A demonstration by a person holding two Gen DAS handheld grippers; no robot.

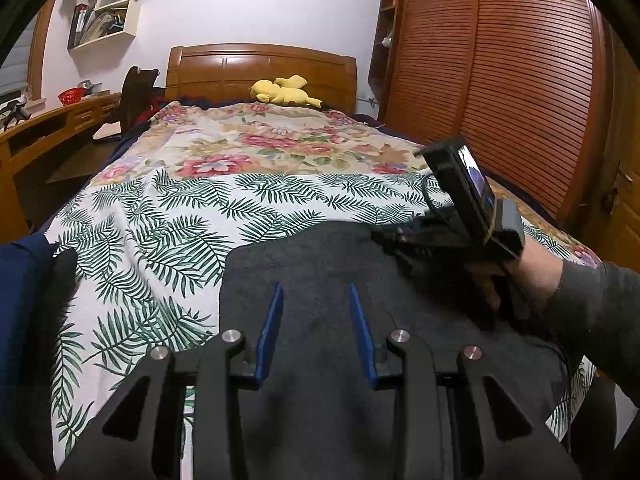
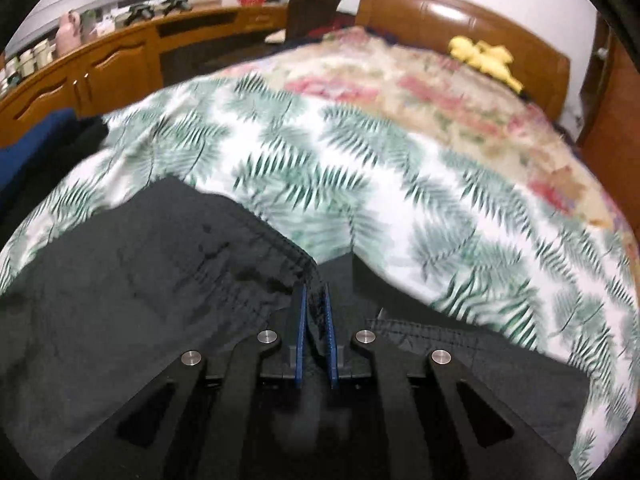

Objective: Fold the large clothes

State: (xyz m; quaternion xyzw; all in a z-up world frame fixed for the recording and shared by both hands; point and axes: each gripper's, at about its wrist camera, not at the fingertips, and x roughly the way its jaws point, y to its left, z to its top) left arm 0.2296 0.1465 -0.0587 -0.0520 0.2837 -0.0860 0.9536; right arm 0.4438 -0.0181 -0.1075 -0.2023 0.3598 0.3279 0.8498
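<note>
wooden headboard (image 1: 262, 65), slatted wardrobe (image 1: 516, 80), pale wall (image 1: 256, 4)

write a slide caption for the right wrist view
Right hand-held gripper shut on the hem of a dark grey fabric garment lying on a fern-print bedsheet.

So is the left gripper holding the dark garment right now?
No, the left gripper hangs with jaws apart above the dark garment, pinching no cloth.

L hand-held gripper (image 1: 316, 308): black frame, blue pads, silver bolts | R hand-held gripper (image 2: 316, 304): same, small screen on back | sleeve (image 1: 600, 300): grey knit
</note>
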